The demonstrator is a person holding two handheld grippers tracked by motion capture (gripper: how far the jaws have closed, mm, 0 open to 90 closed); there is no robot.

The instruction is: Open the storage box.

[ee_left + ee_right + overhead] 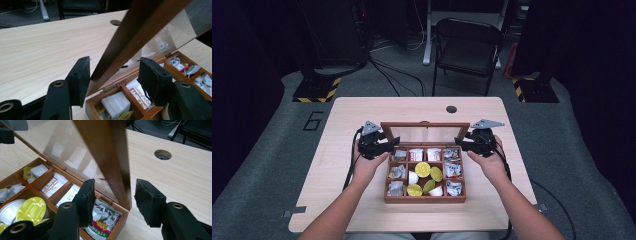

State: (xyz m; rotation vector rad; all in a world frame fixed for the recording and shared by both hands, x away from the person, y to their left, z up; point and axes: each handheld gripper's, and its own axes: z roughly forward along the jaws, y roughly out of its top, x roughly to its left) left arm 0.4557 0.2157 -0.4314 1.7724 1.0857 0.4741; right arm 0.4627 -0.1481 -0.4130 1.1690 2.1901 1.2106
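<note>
The raised lid (pixel 424 133) walls off the back of the wooden box (pixel 425 199), with 1 gripper at each lid end. Bare table (pixel 412 106) behind it and on both sides is free, and the compartments are reachable from above.

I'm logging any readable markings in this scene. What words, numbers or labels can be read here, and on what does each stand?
"6": a dark numeral on the grey floor mat, left of the table.
Red print on a white sachet in the wooden box: lettering visible, too blurred to read.
Print on the yellow capsule lid: too small to read.
Green-and-red packet: print unreadable.
</note>
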